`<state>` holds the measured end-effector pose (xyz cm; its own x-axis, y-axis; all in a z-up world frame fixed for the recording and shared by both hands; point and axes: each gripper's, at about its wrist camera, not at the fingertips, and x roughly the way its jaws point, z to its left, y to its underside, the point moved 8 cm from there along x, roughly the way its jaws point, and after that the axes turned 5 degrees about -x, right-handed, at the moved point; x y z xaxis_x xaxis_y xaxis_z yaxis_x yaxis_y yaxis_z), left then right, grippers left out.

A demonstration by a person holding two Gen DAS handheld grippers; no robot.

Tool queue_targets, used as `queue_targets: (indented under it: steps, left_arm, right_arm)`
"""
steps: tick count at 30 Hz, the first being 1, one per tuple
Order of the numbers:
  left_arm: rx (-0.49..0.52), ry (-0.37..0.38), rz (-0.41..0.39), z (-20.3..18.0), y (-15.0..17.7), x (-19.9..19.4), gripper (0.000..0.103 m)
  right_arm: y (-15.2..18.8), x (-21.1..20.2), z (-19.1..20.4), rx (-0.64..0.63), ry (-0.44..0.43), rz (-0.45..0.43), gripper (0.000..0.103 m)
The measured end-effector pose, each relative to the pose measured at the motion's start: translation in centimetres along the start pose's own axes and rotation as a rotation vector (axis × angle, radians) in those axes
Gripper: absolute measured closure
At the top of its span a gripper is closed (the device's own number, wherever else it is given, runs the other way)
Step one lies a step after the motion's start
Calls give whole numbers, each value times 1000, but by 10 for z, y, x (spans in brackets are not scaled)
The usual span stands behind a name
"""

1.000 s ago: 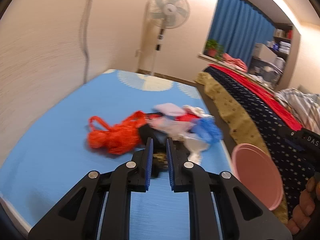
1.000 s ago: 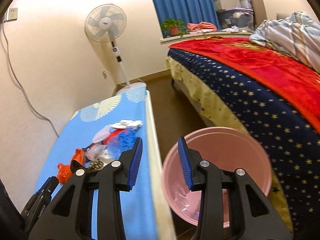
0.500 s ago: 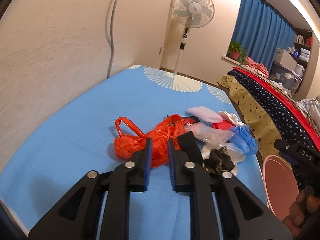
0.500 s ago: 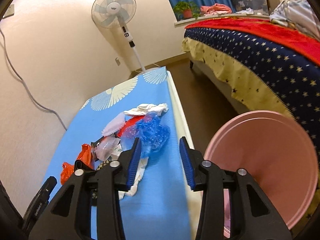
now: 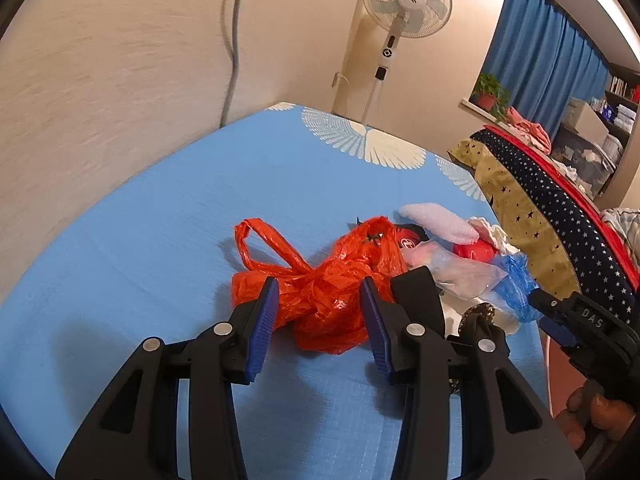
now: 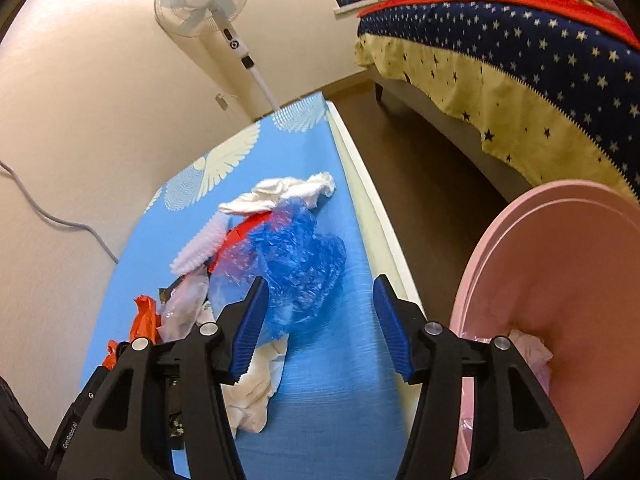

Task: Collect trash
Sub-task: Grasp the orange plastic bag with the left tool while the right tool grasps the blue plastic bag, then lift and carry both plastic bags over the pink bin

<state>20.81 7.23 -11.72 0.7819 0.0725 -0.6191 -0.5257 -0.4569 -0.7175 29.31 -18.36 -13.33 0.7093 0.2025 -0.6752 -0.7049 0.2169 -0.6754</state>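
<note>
A heap of trash lies on a blue mat [image 5: 168, 216]. In the left wrist view a crumpled orange plastic bag [image 5: 320, 284] sits just ahead of my left gripper [image 5: 320, 300], whose jaws are opening around its near edge without pressing it. Beside it lie a black scrap [image 5: 420, 296], clear wrap [image 5: 460, 272] and a blue plastic bag [image 5: 518, 280]. In the right wrist view my right gripper [image 6: 320, 304] is opening too, with that blue plastic bag [image 6: 300, 264] just beyond its left finger. White cloth [image 6: 288, 192] lies farther off. A pink bin [image 6: 560, 280] stands off the mat's right edge.
A standing fan [image 5: 404, 4] stands behind the mat by the wall, where a grey cable [image 5: 232, 40] hangs. A bed with a starred blanket [image 6: 520, 52] runs along the right, across a strip of dark floor [image 6: 420, 152]. A hand [image 5: 592, 412] grips the right tool.
Both grippers have come lower and closer to the heap, and both have opened wider. The left now frames the orange bag; the right swung from the pink bin to the blue bag.
</note>
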Motion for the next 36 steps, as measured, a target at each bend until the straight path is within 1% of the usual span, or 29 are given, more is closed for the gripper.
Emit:
queue_targets:
  steps: [1, 2, 3, 4, 5, 6, 7, 8, 10, 11, 13, 15, 21, 27, 36]
  left_arm:
    - [3, 3, 7, -2, 1, 2, 61]
    - [6, 3, 12, -2, 2, 3, 61]
    - [8, 5, 19, -3, 3, 4, 61]
    - [9, 10, 25, -4, 4, 5, 61]
    - [6, 14, 28, -4, 4, 6, 62]
    - [3, 16, 31, -4, 4, 6, 63]
    - [-1, 20, 36, -3, 4, 6, 65]
    - [-3, 25, 41, -3, 5, 6, 68]
    - [-5, 32, 50, -4, 6, 6, 74]
    - [-4, 36, 52, -5, 6, 6, 78]
    - [5, 36, 52, -6, 5, 3, 82]
    - [15, 20, 44, -6, 3, -1, 86]
    - [1, -6, 7, 3, -5, -18, 88]
    - [3, -14, -45, 7, -18, -42, 88]
    - [30, 50, -81, -9, -18, -78, 88]
  right_arm:
    - [1, 2, -1, -4, 5, 4, 52]
    - [3, 3, -1, -7, 9, 9, 58]
    - [4, 5, -1, -7, 11, 14, 60]
    - [5, 6, -2, -8, 11, 17, 65]
    - [5, 6, -2, -8, 12, 17, 73]
    - [5, 6, -2, -10, 16, 18, 77]
    - [4, 6, -3, -11, 17, 19, 84]
    - [4, 5, -3, -12, 17, 20, 91]
    - [3, 3, -5, -16, 27, 14, 96]
    - [2, 1, -6, -18, 30, 11, 98]
    - [-1, -5, -8, -21, 39, -1, 102]
    - [-2, -13, -10, -24, 45, -15, 102]
    - [-9, -43, -6, -66, 66, -70, 102]
    - [-13, -78, 3, -107, 61, -117, 102]
    - [-16, -140, 9, -166, 70, -194, 102]
